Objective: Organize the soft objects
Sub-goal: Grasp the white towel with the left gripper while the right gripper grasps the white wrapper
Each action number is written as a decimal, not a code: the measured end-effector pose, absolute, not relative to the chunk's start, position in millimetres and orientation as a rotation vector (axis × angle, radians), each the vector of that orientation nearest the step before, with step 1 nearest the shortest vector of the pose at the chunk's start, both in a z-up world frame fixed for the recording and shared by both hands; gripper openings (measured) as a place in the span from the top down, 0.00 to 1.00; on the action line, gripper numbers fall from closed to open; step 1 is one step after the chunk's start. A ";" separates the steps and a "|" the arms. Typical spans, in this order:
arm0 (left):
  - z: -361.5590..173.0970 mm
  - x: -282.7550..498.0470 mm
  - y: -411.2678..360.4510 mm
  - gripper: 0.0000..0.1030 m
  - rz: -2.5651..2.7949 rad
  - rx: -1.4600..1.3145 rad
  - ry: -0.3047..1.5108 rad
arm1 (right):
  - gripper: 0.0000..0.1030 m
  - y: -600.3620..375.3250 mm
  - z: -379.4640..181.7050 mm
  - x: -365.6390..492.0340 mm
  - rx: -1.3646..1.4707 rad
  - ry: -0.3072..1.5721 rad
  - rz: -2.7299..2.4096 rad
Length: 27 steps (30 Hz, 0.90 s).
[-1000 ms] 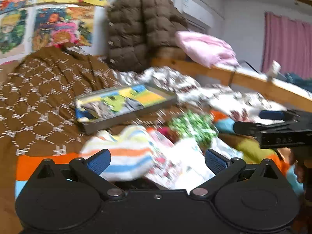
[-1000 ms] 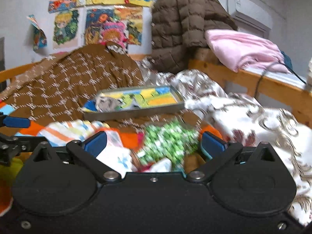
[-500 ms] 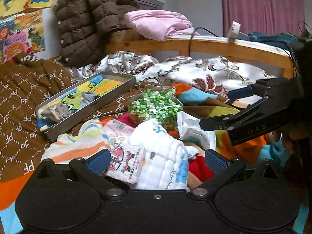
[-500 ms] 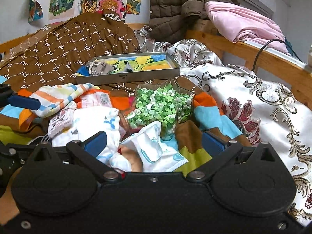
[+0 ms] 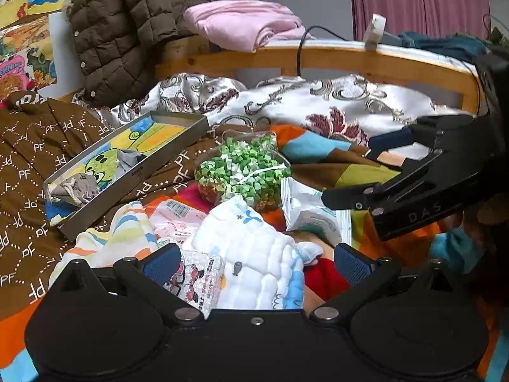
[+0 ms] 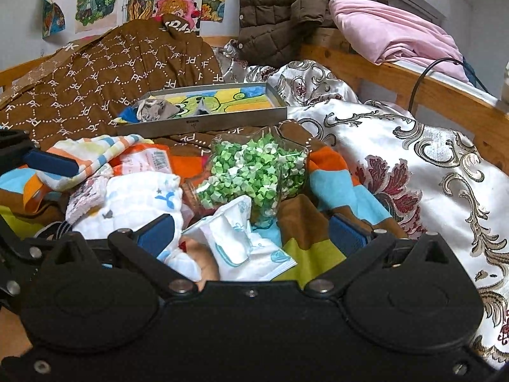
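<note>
A heap of soft things lies on the bed: a white quilted cloth (image 5: pixel 254 254) (image 6: pixel 140 200), a striped cloth (image 5: pixel 121 235) (image 6: pixel 89 152), small printed packets (image 5: pixel 197 277), a white tissue pack (image 5: pixel 308 210) (image 6: pixel 235 238) and a clear bag of green paper stars (image 5: pixel 245 168) (image 6: pixel 254 172). My left gripper (image 5: pixel 254 261) is open and empty, its fingers either side of the white cloth. My right gripper (image 6: pixel 251 232) is open and empty over the tissue pack; it also shows in the left wrist view (image 5: pixel 397 175).
A grey metal tray (image 5: pixel 127 159) (image 6: pixel 203 108) with a cartoon lining holds a grey pouch (image 5: pixel 76 187). A brown patterned blanket (image 6: pixel 111 70), a silver floral quilt (image 6: pixel 413 159), a brown puffer jacket (image 5: pixel 127 22), pink bedding (image 5: pixel 241 22) and a wooden rail (image 5: pixel 350 60) surround the heap.
Both grippers have swung right and dipped closer to the heap. The white cloth and tissue pack have come into view between the fingers. Both stay open.
</note>
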<state>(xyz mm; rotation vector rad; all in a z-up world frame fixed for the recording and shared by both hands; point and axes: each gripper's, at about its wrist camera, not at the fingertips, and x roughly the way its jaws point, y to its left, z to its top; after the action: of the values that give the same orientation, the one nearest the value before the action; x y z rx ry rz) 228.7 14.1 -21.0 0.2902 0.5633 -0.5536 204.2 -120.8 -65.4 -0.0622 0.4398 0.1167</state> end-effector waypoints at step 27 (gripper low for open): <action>-38.4 279.5 -27.0 0.36 -0.610 0.572 0.776 | 0.41 -118.2 -108.3 244.9 -0.098 0.550 0.210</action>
<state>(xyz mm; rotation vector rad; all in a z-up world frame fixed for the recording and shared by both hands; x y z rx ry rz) 279.5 -27.0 -38.4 0.5716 0.7762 -0.6098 244.9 -118.2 -108.3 -0.0982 0.5502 0.2099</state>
